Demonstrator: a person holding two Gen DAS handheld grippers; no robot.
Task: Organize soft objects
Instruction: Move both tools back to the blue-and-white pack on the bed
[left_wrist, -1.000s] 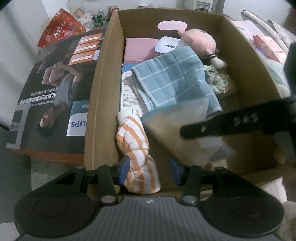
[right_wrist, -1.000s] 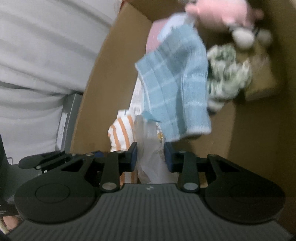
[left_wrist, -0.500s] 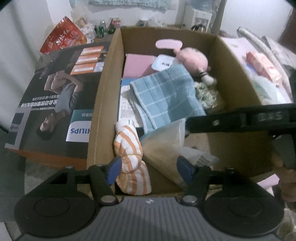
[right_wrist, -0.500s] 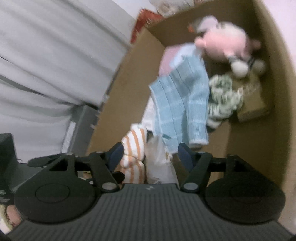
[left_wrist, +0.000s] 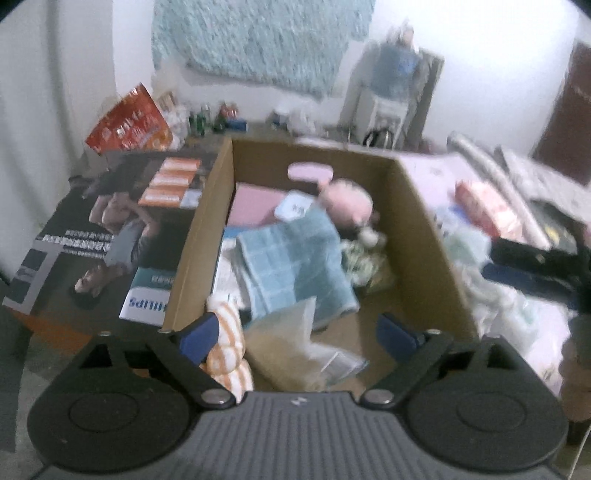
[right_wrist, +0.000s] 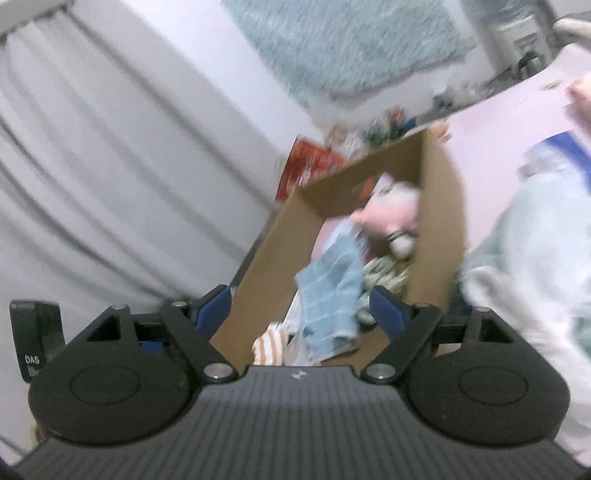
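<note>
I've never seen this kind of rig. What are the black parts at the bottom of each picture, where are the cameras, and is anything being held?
No robot here: a person holds a hand-held two-finger gripper in each hand, each carrying a camera looking along its fingers. The left gripper and right gripper have just been opening; both are open with nothing between the fingers. Ahead is a cardboard box holding a blue towel, a pink plush toy, an orange-striped cloth and a clear plastic bag.

1. Towel lies mid-box in the cardboard box, plush toy behind it.
2. Striped cloth sits at the box's near-left corner, plastic bag just right.
3. Printed carton lies left of the box.
</note>
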